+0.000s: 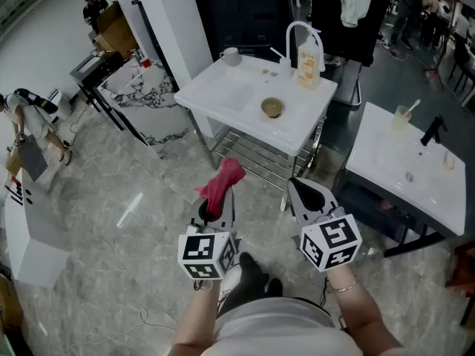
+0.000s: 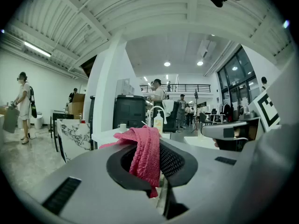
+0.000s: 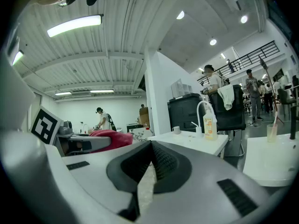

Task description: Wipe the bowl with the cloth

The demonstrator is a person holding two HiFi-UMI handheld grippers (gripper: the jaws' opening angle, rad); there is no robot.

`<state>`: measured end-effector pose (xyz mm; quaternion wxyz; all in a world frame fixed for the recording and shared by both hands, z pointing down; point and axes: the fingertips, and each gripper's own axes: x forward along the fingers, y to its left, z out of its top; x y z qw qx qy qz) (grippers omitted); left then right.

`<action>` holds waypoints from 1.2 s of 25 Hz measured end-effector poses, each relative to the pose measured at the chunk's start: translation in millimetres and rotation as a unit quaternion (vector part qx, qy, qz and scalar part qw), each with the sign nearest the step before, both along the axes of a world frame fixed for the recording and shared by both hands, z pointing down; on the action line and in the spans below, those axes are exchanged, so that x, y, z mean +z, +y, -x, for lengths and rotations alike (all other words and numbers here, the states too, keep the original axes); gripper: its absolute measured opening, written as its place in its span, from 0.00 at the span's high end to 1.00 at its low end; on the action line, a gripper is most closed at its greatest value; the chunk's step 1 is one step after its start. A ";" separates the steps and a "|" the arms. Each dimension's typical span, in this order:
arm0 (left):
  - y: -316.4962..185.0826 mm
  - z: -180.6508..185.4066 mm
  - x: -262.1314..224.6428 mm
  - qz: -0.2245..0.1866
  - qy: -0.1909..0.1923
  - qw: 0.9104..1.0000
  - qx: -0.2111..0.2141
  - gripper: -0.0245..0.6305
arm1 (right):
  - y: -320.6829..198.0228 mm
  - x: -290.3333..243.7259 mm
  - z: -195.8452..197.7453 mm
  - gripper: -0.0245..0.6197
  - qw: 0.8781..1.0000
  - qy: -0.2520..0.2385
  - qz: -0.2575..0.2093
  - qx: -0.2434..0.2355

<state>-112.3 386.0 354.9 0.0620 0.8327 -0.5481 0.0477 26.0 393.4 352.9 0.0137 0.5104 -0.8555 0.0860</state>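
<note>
Open marble floor (image 1: pixel 111 199) lies between me and the white bench (image 1: pixel 215 95). Its near edge runs diagonally across my view, and a chrome rack (image 1: pixel 256 158) sits underneath. A second white basin (image 1: pixel 386 162) stands to the right, with a gap between the two. The bowl (image 1: pixel 272 107) is small, round and brownish. It rests on the bench's smooth top, well apart from both tools. A soap bottle (image 1: pixel 309 64) and a curved white tap (image 1: pixel 289 43) stand behind it. The left tool (image 1: pixel 215 205) is clamped on the knitted pink cloth (image 1: pixel 221 180), which bunches up above the jaws. The right tool (image 1: pixel 306 193) has its jaws pressed together and holds nothing.
</note>
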 end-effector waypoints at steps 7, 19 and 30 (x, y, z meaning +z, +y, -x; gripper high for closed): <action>-4.0 1.2 -1.5 0.000 0.000 1.000 -0.001 0.89 | -4.2 -4.1 1.8 0.95 1.000 -0.004 -0.006 0.000; 0.6 -17.0 2.3 0.000 0.002 1.000 0.007 0.89 | -1.4 0.3 -36.0 0.95 0.999 -0.026 0.004 0.047; -52.8 -33.0 6.7 0.010 -0.001 1.000 0.023 0.89 | -53.3 9.3 -54.8 0.80 0.997 -0.048 0.032 0.060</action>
